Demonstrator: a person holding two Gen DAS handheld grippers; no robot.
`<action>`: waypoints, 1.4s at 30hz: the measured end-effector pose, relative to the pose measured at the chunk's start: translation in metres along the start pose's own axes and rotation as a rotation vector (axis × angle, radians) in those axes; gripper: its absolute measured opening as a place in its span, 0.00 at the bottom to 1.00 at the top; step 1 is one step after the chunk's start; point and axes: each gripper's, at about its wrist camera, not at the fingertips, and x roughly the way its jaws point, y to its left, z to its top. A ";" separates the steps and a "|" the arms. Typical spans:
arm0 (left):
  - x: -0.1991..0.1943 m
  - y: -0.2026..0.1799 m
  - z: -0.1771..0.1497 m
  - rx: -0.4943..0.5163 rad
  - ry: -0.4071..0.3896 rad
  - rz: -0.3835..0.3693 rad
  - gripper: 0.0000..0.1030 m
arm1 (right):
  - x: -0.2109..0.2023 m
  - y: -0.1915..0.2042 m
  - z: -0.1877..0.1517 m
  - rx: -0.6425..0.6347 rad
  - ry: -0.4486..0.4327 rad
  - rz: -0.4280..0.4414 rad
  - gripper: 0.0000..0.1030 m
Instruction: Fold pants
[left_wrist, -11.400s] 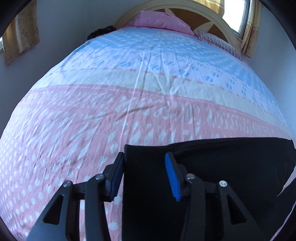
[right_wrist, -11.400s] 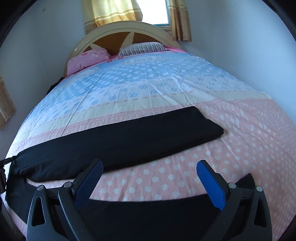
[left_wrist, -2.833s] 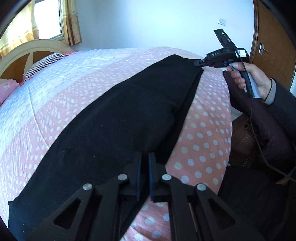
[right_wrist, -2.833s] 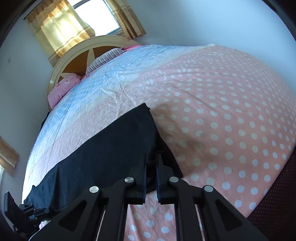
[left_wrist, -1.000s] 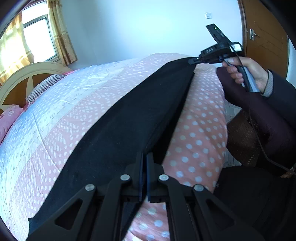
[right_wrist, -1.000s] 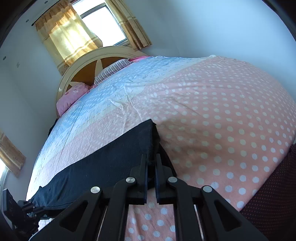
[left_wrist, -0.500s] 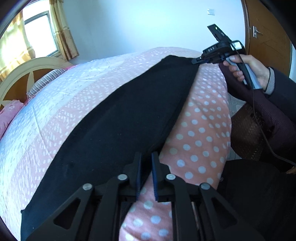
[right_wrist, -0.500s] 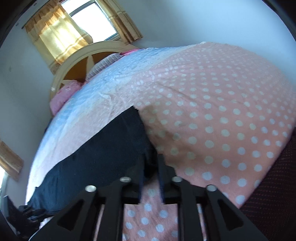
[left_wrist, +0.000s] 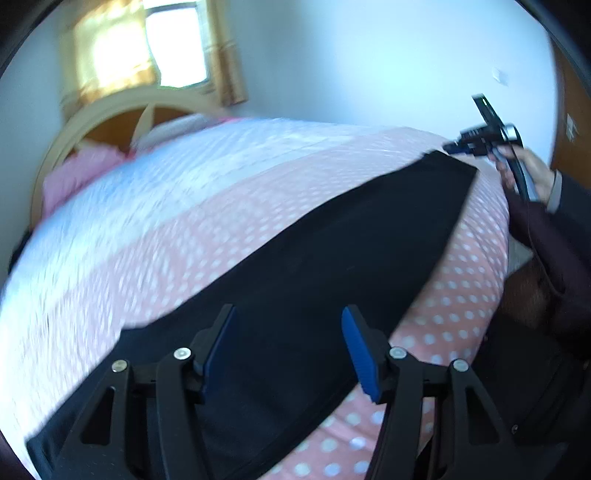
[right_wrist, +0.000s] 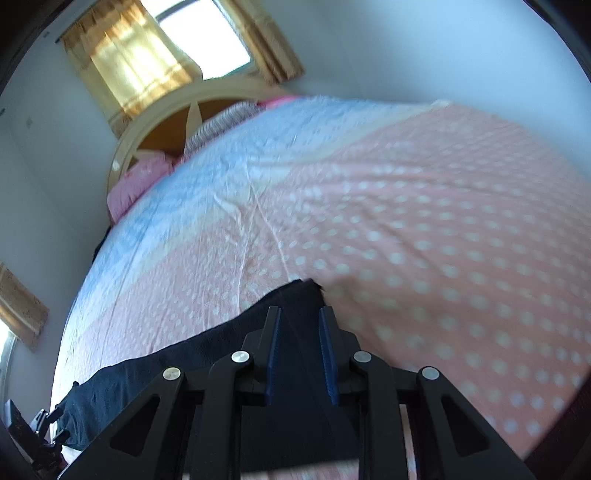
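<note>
The black pants (left_wrist: 332, 258) lie folded lengthwise in a long flat strip on the pink dotted bed cover, near the bed's side edge. My left gripper (left_wrist: 288, 350) hovers over one end of the strip, wide open, blue pads apart and holding nothing. In the same view the right gripper (left_wrist: 476, 146) sits just past the far corner of the pants, held by a hand (left_wrist: 532, 177). From the right wrist, my right gripper (right_wrist: 300, 349) stands narrowly open above the pants' end (right_wrist: 295, 295), with the cloth lying below the pads, not pinched. The left gripper (right_wrist: 37, 432) shows small at the far end.
The bed cover (right_wrist: 406, 229) is pink with white dots near me and turns cream and blue toward the wooden headboard (right_wrist: 166, 125), where pillows (right_wrist: 136, 184) lie. A person's dark sleeve and body (left_wrist: 554, 258) stand beside the bed. A curtained window (right_wrist: 184, 48) is behind the headboard.
Both grippers were shut on the pants' ends half a second ago and have now opened and let go. The pants rest flat on the bed. Both views have swung and are blurred.
</note>
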 end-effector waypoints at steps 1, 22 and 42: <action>0.001 0.003 -0.003 -0.028 0.005 -0.002 0.59 | 0.009 0.003 0.002 -0.005 0.024 0.011 0.21; 0.007 0.006 -0.030 -0.077 0.037 0.000 0.61 | 0.017 0.013 0.015 -0.101 0.012 -0.066 0.53; -0.015 0.019 -0.048 -0.077 0.045 0.055 0.68 | 0.009 0.018 0.012 -0.147 -0.061 -0.187 0.48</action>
